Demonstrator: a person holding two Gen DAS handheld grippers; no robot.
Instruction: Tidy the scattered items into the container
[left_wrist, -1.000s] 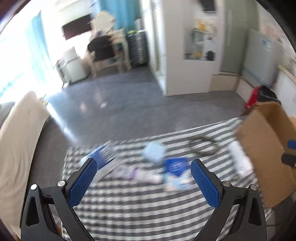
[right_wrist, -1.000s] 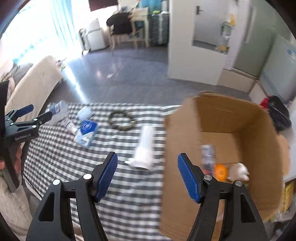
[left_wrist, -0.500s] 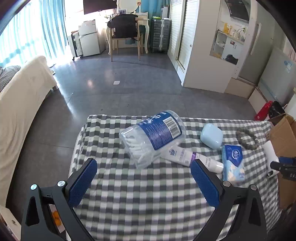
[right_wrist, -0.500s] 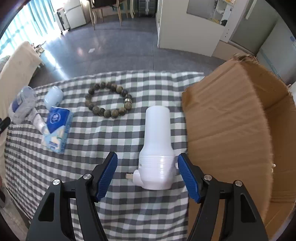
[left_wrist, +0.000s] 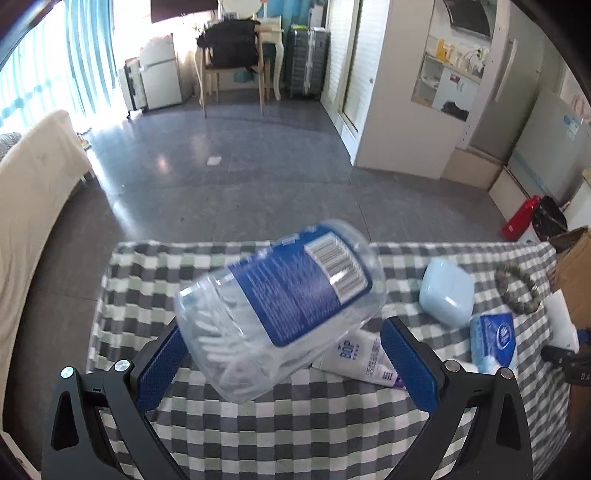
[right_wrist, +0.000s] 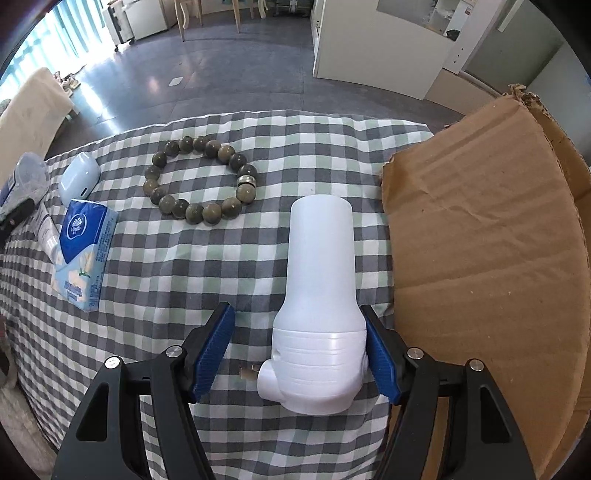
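Note:
A clear tub of cotton swabs with a blue label lies on its side on the checked cloth, between the open fingers of my left gripper. A white plastic device with a plug lies between the open fingers of my right gripper; its right pad is close against the device. The cardboard box stands just right of it. A bead bracelet, a blue tissue pack, a pale blue case and a white tube lie on the cloth.
The table with the checked cloth ends at the far edge above a grey floor. The box flap shows at the right in the left wrist view. A beige sofa stands to the left.
Both grippers have moved forward and down. The swab tub now sits between the left fingers, and the white device between the right fingers. Both stay open.

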